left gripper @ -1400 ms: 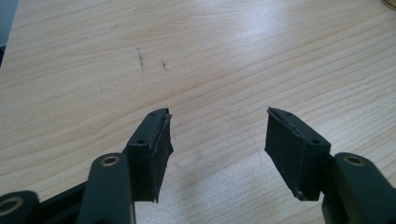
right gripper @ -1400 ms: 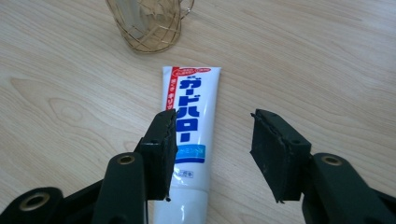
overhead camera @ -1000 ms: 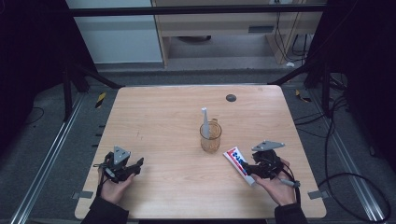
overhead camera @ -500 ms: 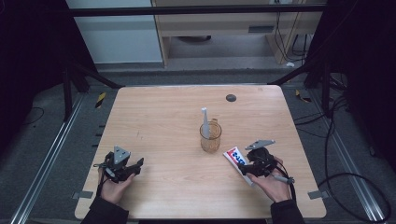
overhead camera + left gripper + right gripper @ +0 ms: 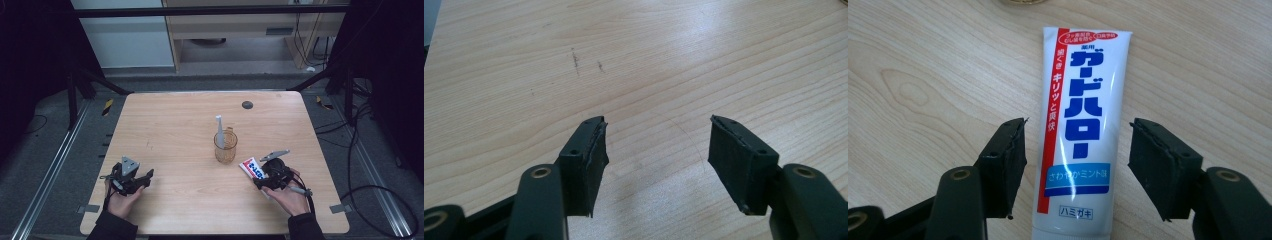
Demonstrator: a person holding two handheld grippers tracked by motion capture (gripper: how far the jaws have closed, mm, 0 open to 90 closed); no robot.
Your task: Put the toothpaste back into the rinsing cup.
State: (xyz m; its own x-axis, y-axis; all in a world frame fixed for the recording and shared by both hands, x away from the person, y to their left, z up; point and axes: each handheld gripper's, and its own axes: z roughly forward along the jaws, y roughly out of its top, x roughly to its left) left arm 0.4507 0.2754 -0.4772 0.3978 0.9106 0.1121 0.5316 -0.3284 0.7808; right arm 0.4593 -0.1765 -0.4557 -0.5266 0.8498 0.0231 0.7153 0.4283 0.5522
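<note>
High view, taken as reference: a glass cup (image 5: pixel 225 147) stands near the middle of the table (image 5: pixel 165 125), with a white toothbrush (image 5: pixel 219 131) standing upright in it, head above the rim. All positions below are given relative to that cup.

A toothpaste tube (image 5: pixel 253 169) lies flat on the table just to the right of the cup and nearer to me, apart from it. My right claw (image 5: pixel 263 176) sits over the near end of the tube, held in my right hand (image 5: pixel 287 196).

Right gripper view: the tube (image 5: pixel 1079 130) is white with a red stripe and blue lettering, and lies lengthwise between my two jaws. The jaws stand apart on either side of the tube, with a gap of bare wood showing at each side; they do not touch it. The rim of the cup shows at the top edge.

My left claw (image 5: pixel 145 176) rests well to the left of the cup, near the table's near edge, held in my left hand (image 5: pixel 121 198).

Left gripper view: my left claw (image 5: pixel 656 145) has its jaws spread wide with bare wood between them.
</note>
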